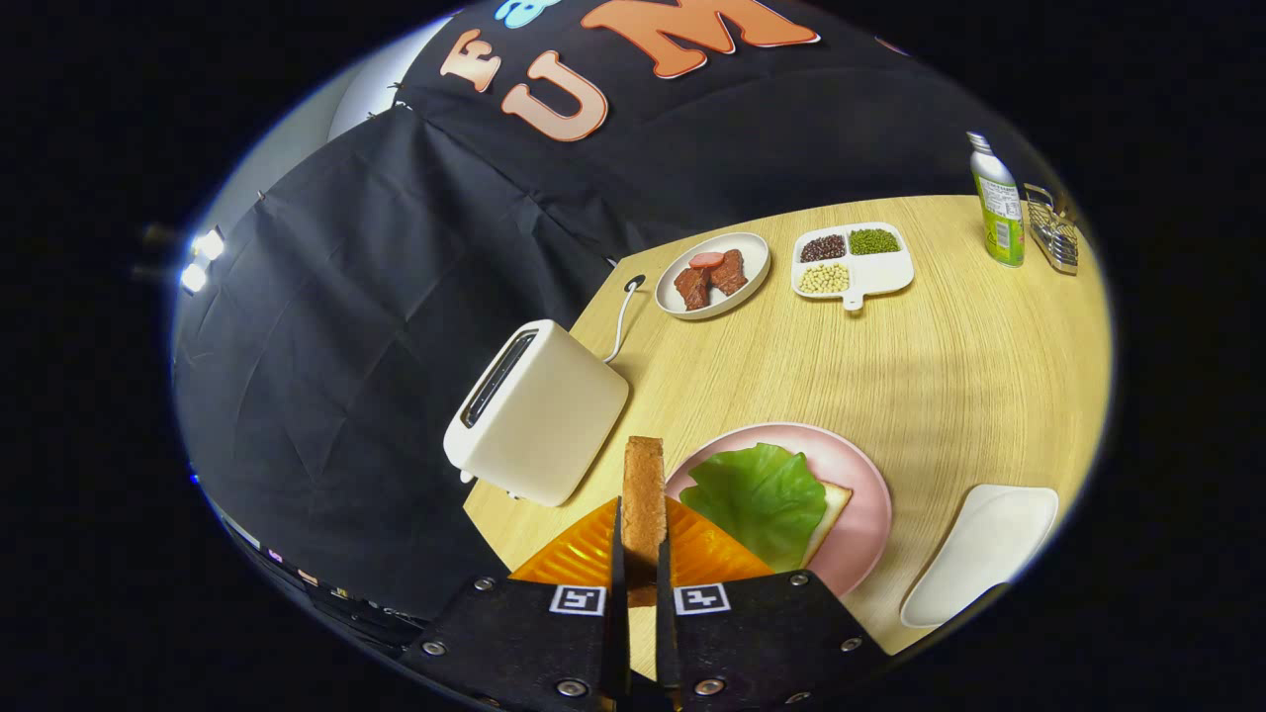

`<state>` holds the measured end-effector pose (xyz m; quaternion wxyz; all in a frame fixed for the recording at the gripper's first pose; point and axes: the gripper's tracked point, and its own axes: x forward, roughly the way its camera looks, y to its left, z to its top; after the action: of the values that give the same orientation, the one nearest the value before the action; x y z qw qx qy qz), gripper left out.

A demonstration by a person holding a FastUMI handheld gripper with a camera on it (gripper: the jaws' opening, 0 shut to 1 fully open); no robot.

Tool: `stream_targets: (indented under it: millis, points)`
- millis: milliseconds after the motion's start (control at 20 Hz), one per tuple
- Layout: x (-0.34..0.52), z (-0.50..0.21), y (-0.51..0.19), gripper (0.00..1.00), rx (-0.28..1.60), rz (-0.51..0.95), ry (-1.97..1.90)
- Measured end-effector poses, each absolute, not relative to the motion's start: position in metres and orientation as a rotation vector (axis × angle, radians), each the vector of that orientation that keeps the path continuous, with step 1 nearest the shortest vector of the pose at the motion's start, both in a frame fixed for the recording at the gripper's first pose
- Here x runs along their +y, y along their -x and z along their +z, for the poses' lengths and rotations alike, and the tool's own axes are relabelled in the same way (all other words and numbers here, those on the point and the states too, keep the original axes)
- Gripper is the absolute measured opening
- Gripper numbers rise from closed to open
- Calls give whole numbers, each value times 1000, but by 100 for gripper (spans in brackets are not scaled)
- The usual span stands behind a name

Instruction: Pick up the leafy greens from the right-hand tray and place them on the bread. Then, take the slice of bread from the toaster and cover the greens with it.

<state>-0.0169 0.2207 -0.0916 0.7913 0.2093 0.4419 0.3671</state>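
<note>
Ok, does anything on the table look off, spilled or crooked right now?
Nothing stands out. The gripper is shut on the bread slice, held on edge above the table. The lettuce leaf lies flat on the bread on the pink plate. The toaster and the bean tray look undisturbed.

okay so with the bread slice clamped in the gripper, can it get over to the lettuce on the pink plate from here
Probably yes. The gripper is shut on the bread slice, held edge-up above the table, and the lettuce on the pink plate lies just to the right of the fingers with nothing standing between them.
</note>
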Motion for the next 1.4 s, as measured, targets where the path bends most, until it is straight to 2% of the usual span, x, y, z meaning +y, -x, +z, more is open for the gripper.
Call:
stream_targets:
  millis: [450,700,1150,1400]
  points:
    - [211,-140,18,11,1013,782,-468]
    - [200,-157,8,13,1005,729,-434]
    - [172,-169,-12,50,900,624,-264]
    - [163,-143,-30,60,770,587,-257]
